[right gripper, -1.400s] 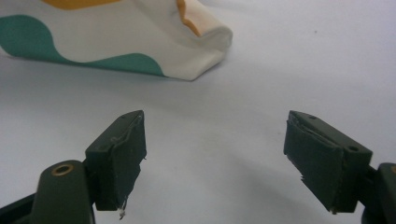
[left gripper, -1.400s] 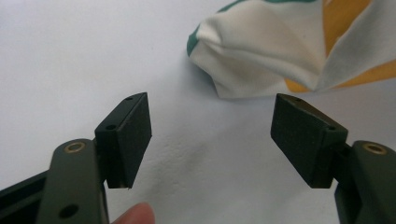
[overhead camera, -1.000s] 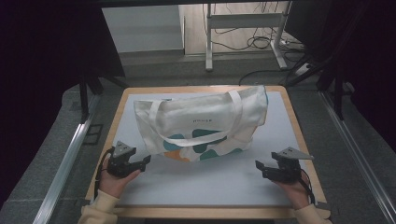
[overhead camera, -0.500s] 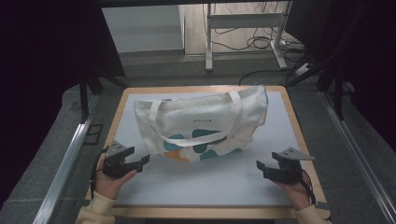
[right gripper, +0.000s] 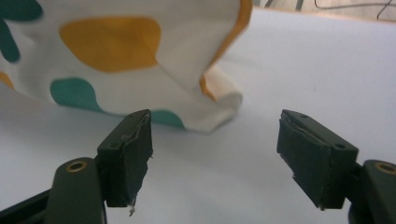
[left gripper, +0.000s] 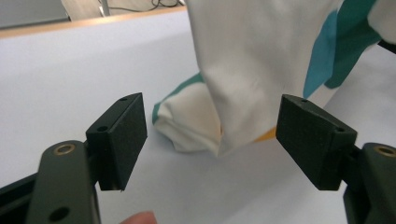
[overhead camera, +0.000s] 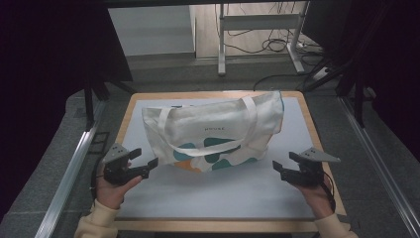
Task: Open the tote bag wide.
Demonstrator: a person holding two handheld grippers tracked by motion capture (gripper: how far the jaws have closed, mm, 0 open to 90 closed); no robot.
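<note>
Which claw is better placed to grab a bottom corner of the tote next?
Left, marginally. The left claw sits open close to the tote bag, whose near corner lies framed between its jaws in the left gripper view. The right claw, also open, stands farther from its corner.

Wood-edged table (overhead camera: pixel 124 130) under a pale mat (overhead camera: pixel 223 191) — on it, a patterned tote bag (overhead camera: pixel 213 130).

a cream tote bag (overhead camera: pixel 214 133) with teal and orange spots lies on the white bench (overhead camera: pixel 218 193). the left tongs (overhead camera: pixel 144 166) and the right tongs (overhead camera: pixel 283 167) wait open beside its two lower corners, not touching it.
</note>
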